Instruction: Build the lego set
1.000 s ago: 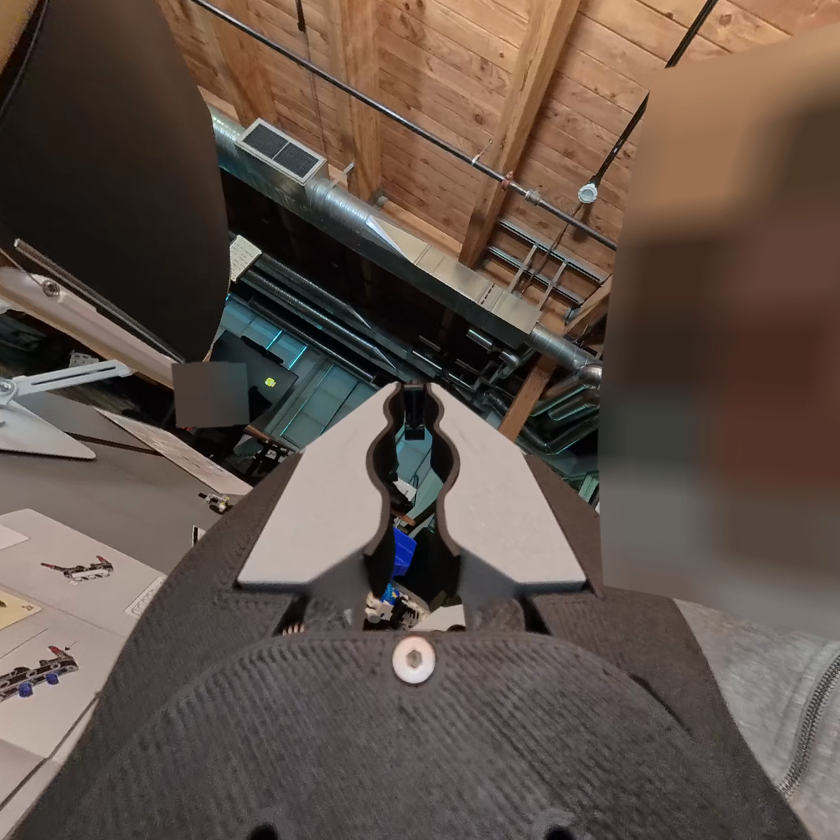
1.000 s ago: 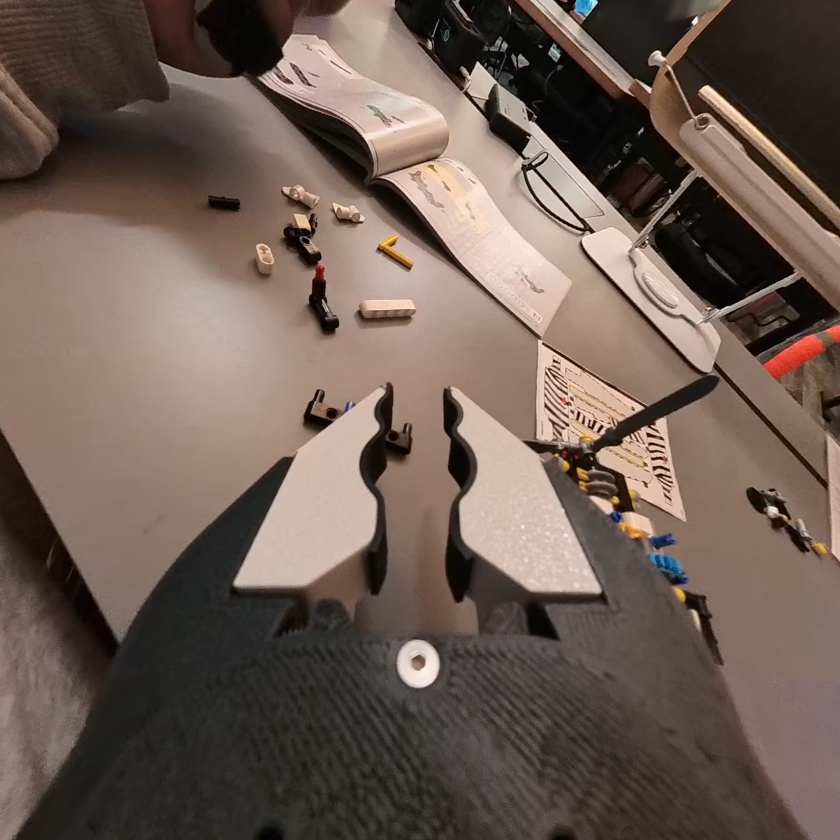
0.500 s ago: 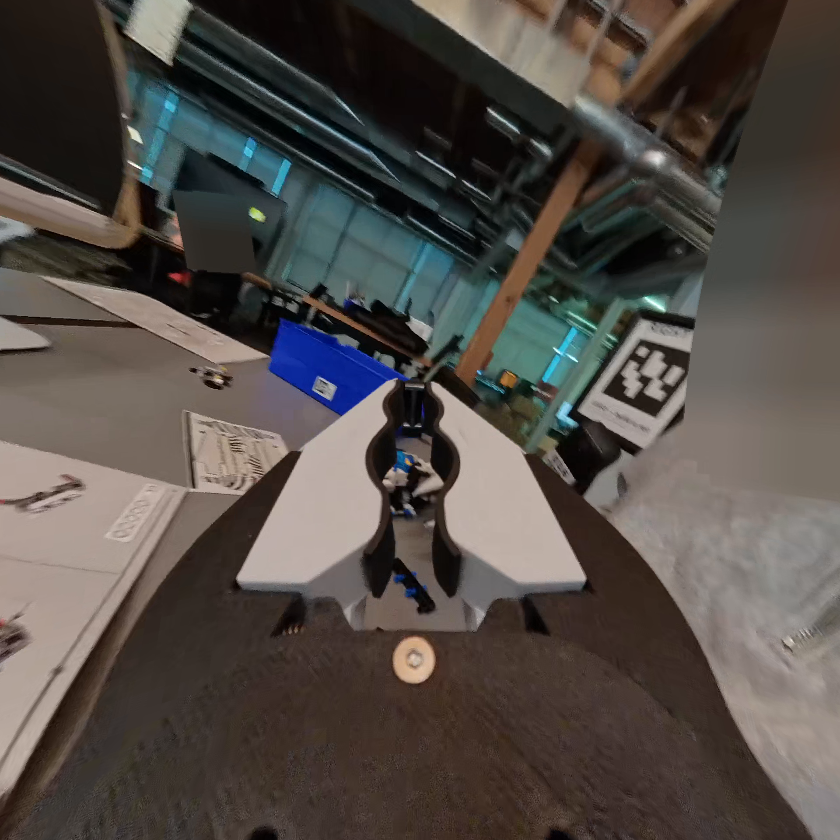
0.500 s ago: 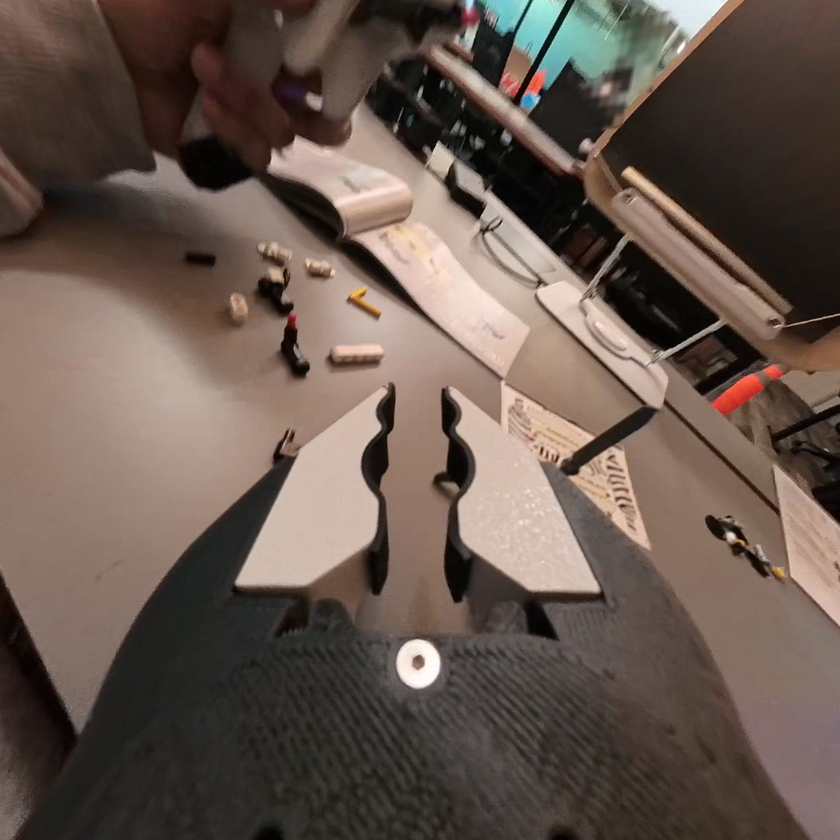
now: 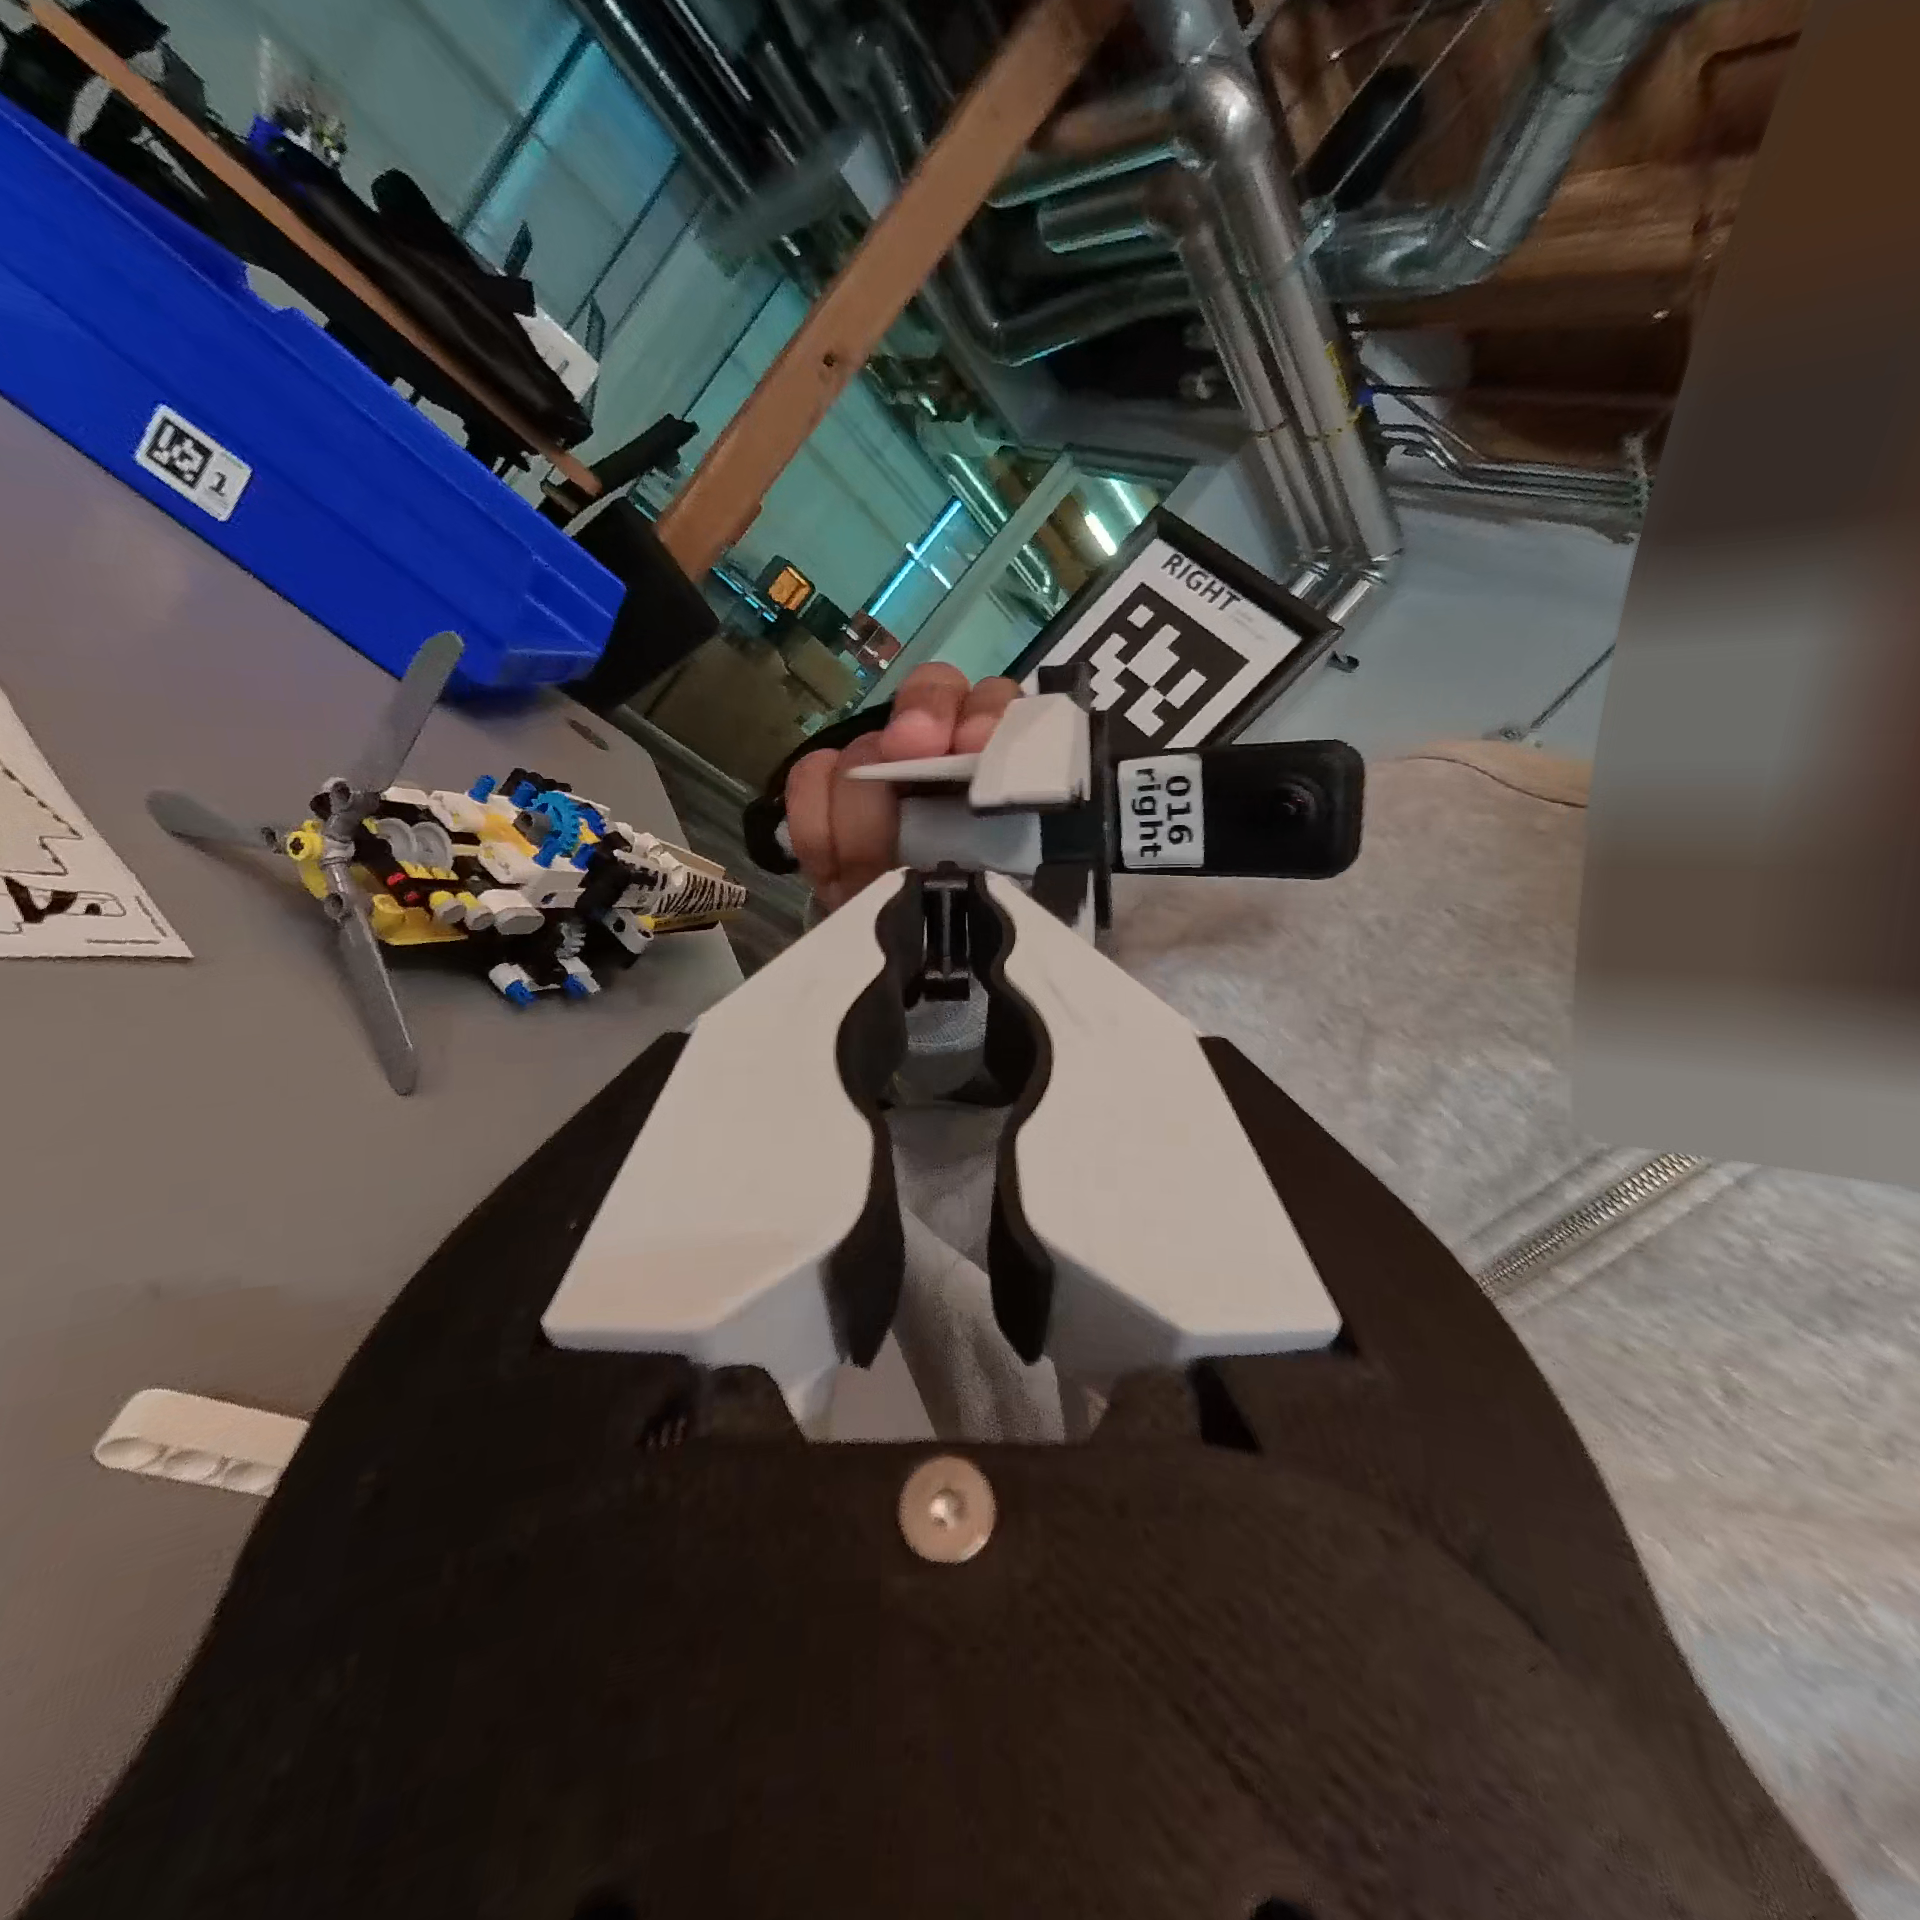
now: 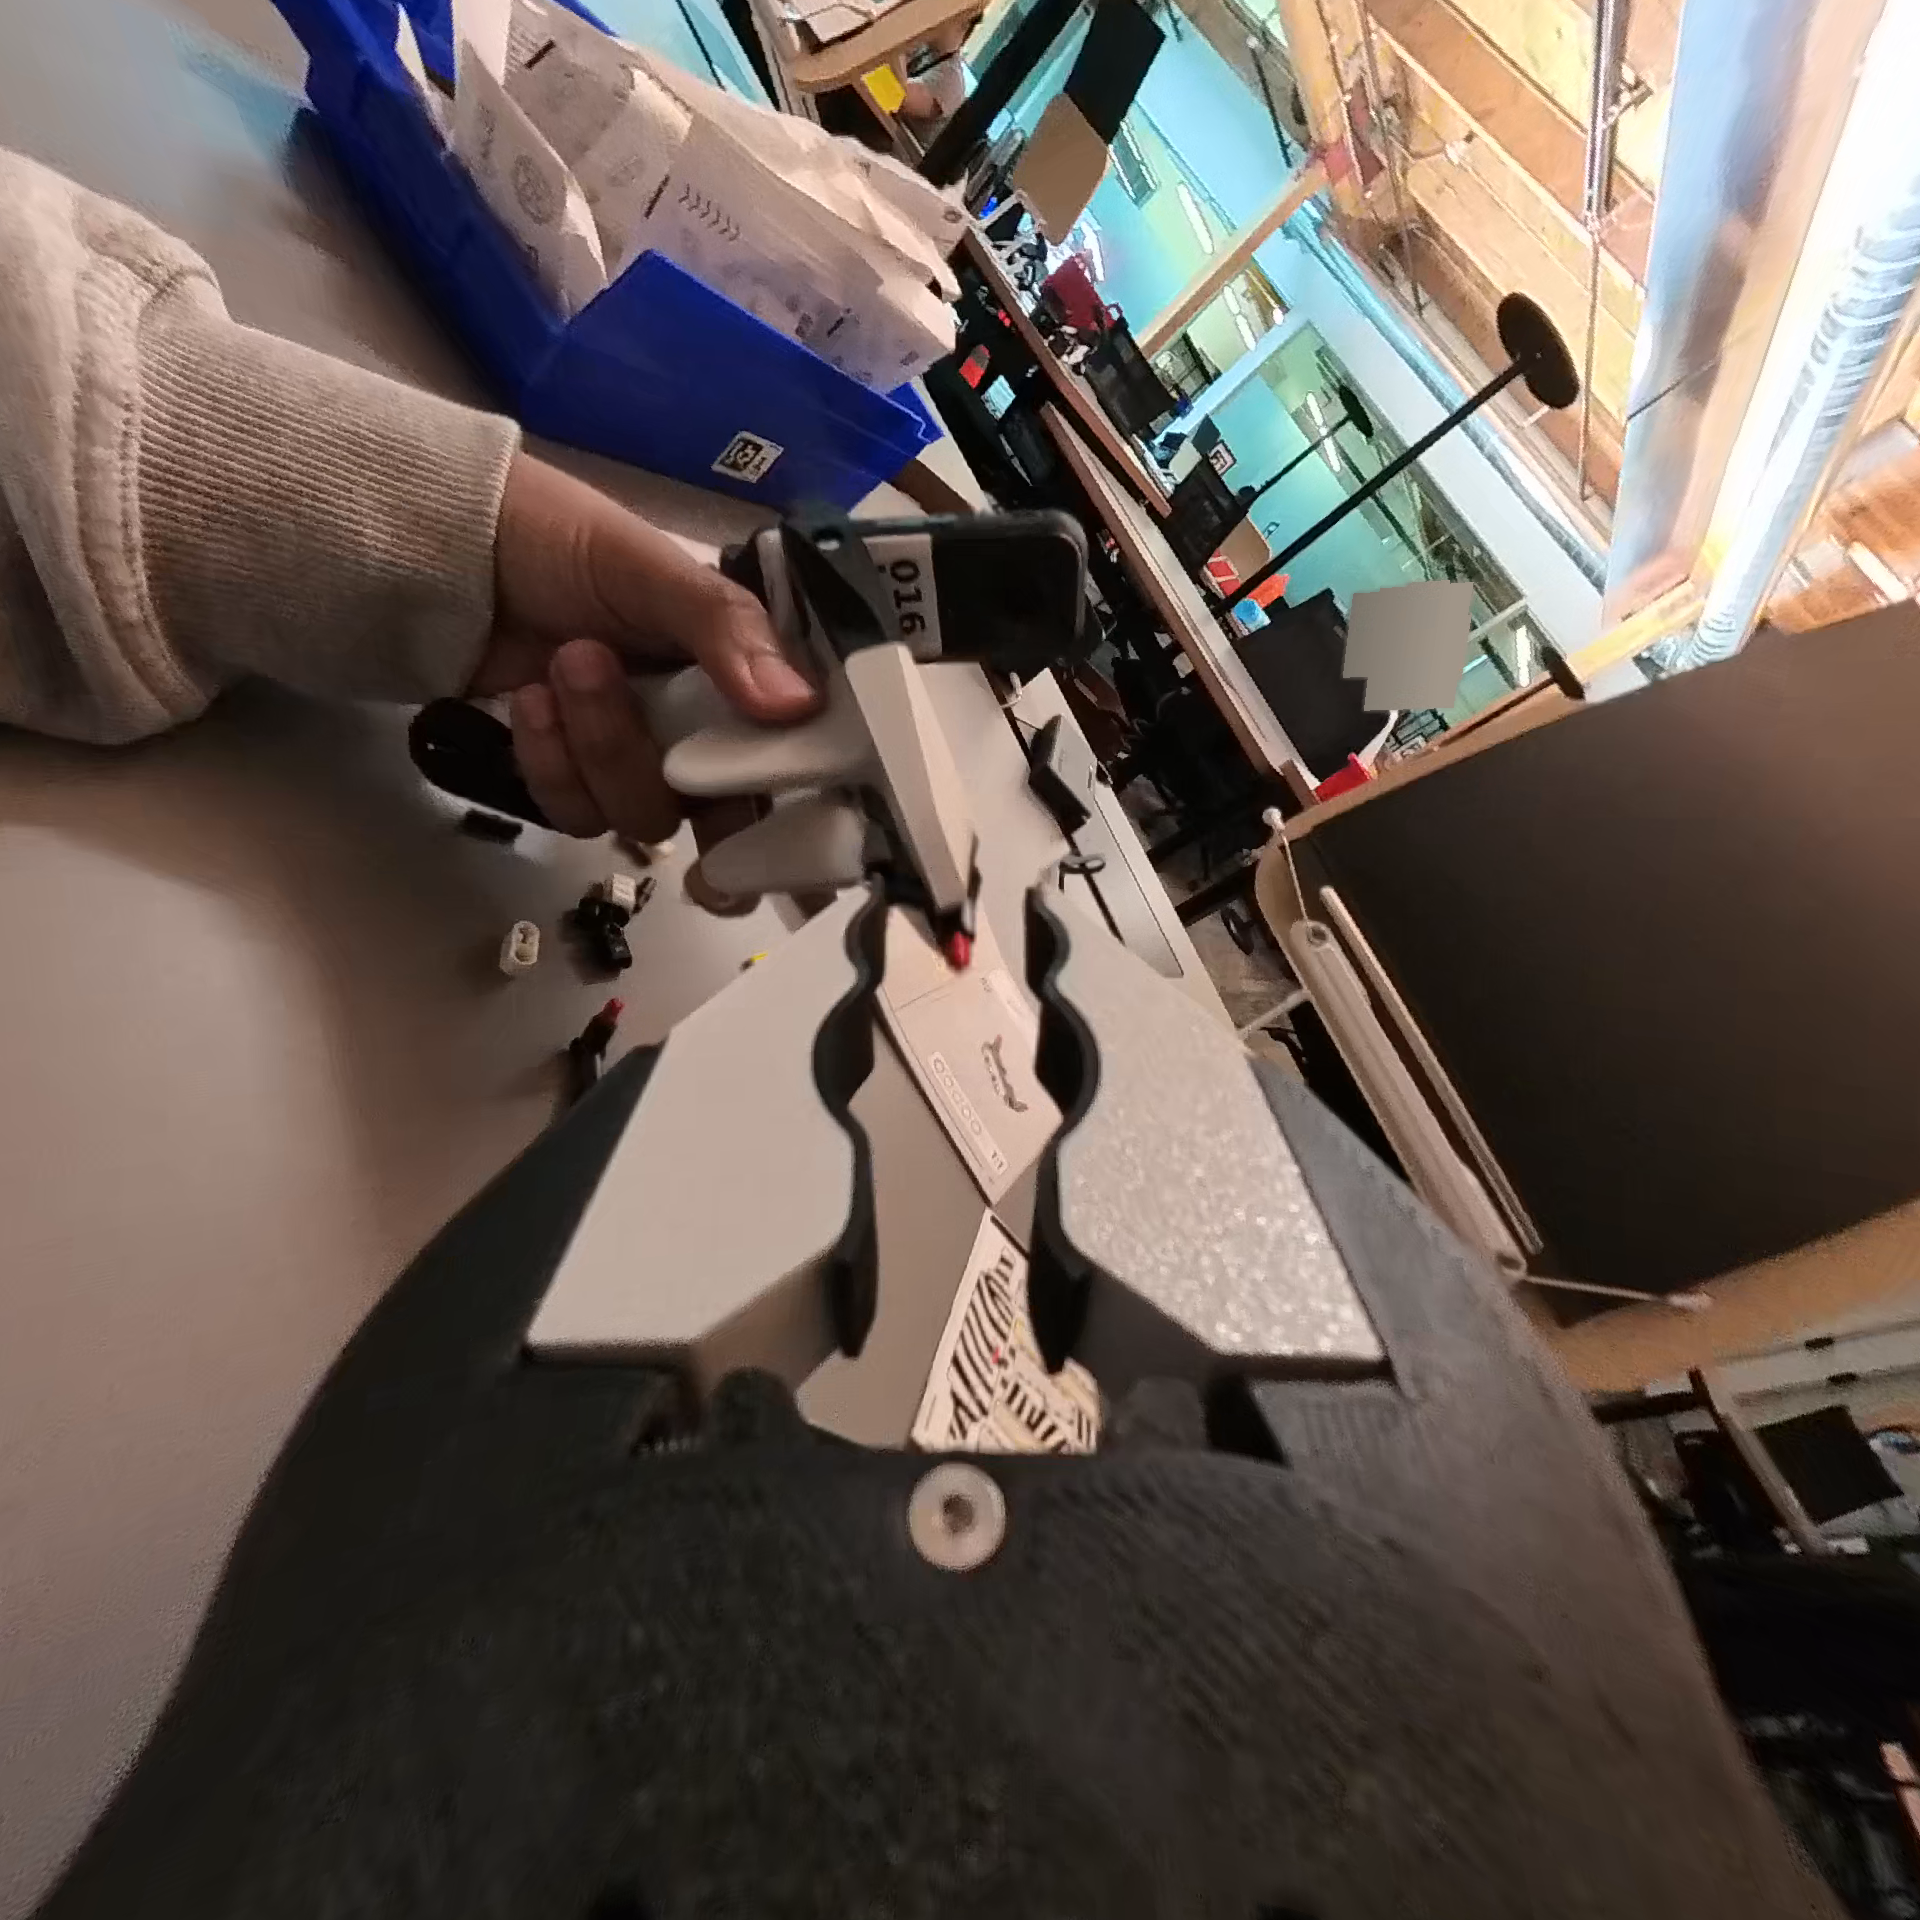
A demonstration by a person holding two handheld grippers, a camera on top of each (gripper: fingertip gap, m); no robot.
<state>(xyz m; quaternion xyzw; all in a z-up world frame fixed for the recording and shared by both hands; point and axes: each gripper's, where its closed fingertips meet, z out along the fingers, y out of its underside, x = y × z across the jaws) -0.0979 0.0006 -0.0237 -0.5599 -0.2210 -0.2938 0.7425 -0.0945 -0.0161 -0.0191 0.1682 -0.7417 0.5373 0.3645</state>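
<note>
While held, red-tipped pin toward right claw.

Lighting: even indoor, moderately bright; teal window glow behind. Soft shadows on matte grey table. Wide-angle bending at edges. Motion blur on grey knit sleeve.

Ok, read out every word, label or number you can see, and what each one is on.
I won't repeat writing; here is what bears it.
White label on a black camera, left wrist view: legible.
Second white label on the other camera, right wrist view: partly hidden.
Framed marker board: legible heading.
Sticker on the blue bin: legible.
Instruction booklet, papers: too small or blurred.
</note>
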